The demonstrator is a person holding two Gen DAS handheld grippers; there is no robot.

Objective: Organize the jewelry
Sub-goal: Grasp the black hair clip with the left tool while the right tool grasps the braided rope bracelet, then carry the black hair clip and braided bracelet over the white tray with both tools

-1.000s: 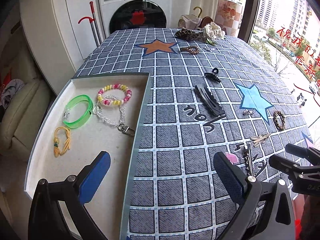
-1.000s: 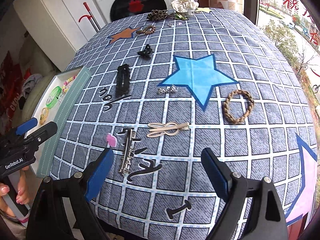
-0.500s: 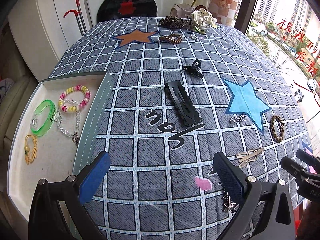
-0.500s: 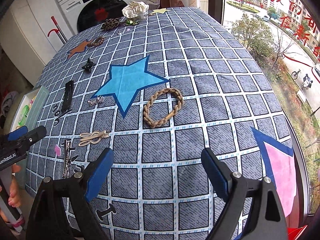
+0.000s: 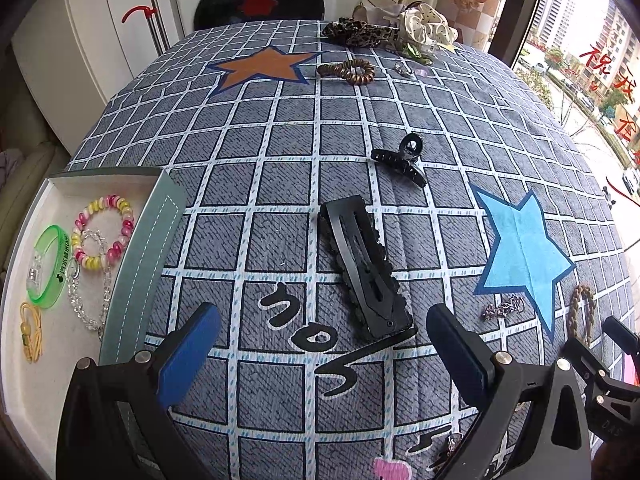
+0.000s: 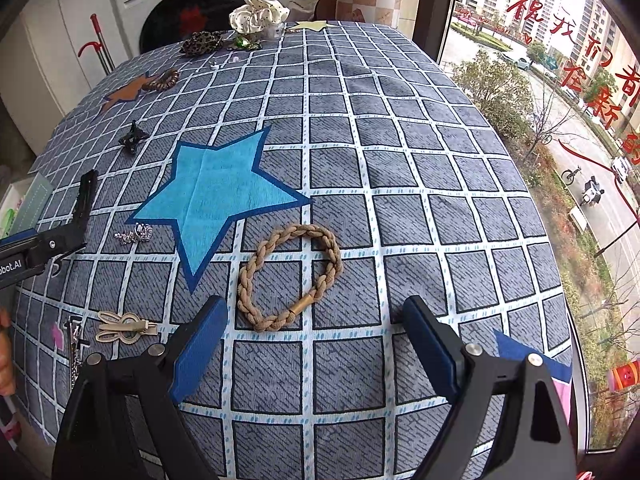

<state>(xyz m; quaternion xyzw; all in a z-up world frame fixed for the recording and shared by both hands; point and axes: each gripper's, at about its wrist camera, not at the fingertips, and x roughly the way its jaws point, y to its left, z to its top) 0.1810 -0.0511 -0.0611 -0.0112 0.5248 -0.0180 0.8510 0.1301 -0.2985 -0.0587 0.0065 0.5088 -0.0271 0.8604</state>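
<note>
Right gripper [image 6: 316,334] – jaws wide, empty – hovers with the braided bracelet [image 6: 290,276] lying just ahead between them; left gripper [image 5: 324,340] likewise wide, empty.

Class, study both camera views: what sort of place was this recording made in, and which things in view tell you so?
Most likely a home, perhaps a laundry corner of a flat. A front-loading washing machine stands behind a table under a checked cloth, and the window looks out on apartment blocks and a street.
</note>
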